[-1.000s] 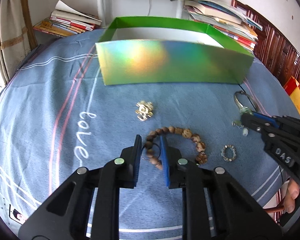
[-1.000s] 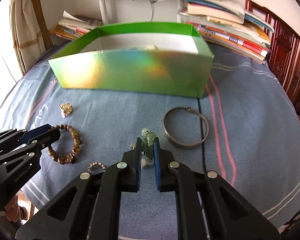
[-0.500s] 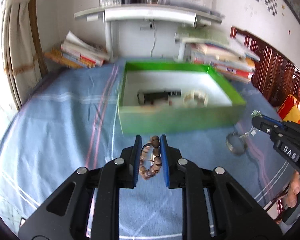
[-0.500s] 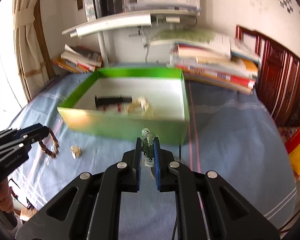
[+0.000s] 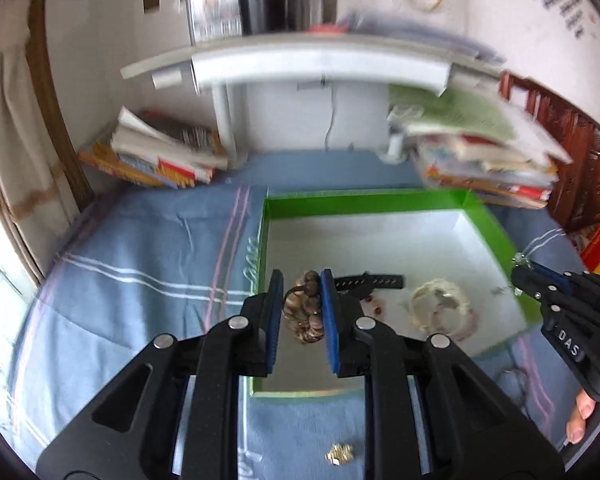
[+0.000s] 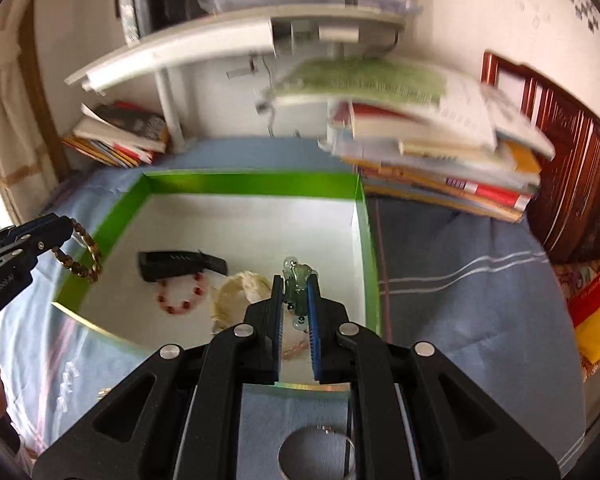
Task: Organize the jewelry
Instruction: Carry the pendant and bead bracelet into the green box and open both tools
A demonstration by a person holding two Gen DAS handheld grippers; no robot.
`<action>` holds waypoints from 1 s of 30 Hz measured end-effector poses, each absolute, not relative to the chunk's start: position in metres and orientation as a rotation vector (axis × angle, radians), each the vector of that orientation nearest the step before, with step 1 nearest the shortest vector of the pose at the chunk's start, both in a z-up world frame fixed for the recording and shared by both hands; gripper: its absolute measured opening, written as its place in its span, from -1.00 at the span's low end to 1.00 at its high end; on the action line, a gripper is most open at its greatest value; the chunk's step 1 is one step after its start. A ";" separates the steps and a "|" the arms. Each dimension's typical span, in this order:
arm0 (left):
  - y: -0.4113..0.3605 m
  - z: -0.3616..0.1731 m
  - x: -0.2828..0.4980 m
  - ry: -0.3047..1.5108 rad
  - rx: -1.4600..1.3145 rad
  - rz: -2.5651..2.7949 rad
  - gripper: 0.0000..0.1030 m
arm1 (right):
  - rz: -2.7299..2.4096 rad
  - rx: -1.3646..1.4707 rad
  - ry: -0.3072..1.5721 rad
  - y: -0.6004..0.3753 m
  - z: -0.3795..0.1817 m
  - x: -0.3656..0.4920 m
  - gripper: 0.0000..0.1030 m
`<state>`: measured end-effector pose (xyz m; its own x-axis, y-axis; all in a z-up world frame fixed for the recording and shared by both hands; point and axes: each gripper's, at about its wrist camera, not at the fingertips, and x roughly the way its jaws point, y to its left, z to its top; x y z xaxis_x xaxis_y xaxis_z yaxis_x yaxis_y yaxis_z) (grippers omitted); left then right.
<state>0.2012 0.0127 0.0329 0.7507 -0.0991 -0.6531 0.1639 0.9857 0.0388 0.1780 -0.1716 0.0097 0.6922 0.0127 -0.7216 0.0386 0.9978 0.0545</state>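
So, a blue cloth with pale stripes (image 5: 132,264) is spread over the whole surface, and the open green cardboard box with a white floor (image 6: 364,216) is set on it, with stacks of books (image 6: 440,152) piled behind at both back corners.

Inside the box a black strap-like piece (image 6: 172,264) is laid near the left wall, a red bead bracelet (image 6: 180,296) just in front of it, and a pale cream beaded bracelet (image 5: 440,304) beside that.

The left gripper (image 5: 300,296) is held over the box's near-left part, its blue-padded jaws clamped on a brown wooden bead bracelet (image 5: 304,312) — in the right wrist view the loop is seen dangling from the tips over the box's left wall. The right gripper (image 6: 296,296) is held over the near-right part of the box, jaws pinched nearly together on a small green jade-like pendant with dangling beads (image 6: 296,280).

Left out on the cloth in front of the box: a silver metal bangle (image 6: 320,448), seen under the right gripper, and a small gold-coloured charm (image 5: 340,452) — both well apart from the jaws.
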 end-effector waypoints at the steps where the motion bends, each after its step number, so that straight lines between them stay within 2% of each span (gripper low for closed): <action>1: 0.013 0.027 0.204 0.722 0.095 -0.143 -0.63 | -0.018 0.066 0.816 -0.171 0.005 0.182 -0.77; 3: 0.013 0.015 0.212 0.751 0.086 -0.149 -0.62 | -0.020 0.077 0.827 -0.171 0.000 0.183 -0.71; 5: 0.014 0.011 0.210 0.754 0.080 -0.151 -0.60 | -0.006 0.096 0.824 -0.172 0.001 0.177 -0.48; 6: 0.015 0.011 0.205 0.747 0.084 -0.154 -0.54 | 0.003 0.101 0.804 -0.172 0.005 0.169 -0.30; 7: 0.016 0.014 0.198 0.731 0.092 -0.158 -0.33 | 0.003 0.096 0.782 -0.173 0.010 0.159 -0.18; 8: 0.017 0.016 0.191 0.715 0.096 -0.155 -0.16 | -0.001 0.087 0.758 -0.175 0.015 0.146 -0.16; 12: 0.033 0.017 0.150 0.701 0.083 -0.121 0.05 | -0.001 0.116 0.750 -0.193 0.014 0.100 -0.11; 14: 0.043 0.010 0.133 0.718 0.057 -0.119 0.25 | -0.026 0.148 0.782 -0.203 0.003 0.087 -0.05; 20: 0.057 -0.033 0.104 0.842 -0.002 -0.097 0.30 | 0.011 0.154 0.912 -0.194 -0.042 0.064 -0.05; 30: 0.034 -0.058 0.093 0.882 0.049 -0.141 0.46 | 0.005 0.044 0.922 -0.173 -0.053 0.063 -0.03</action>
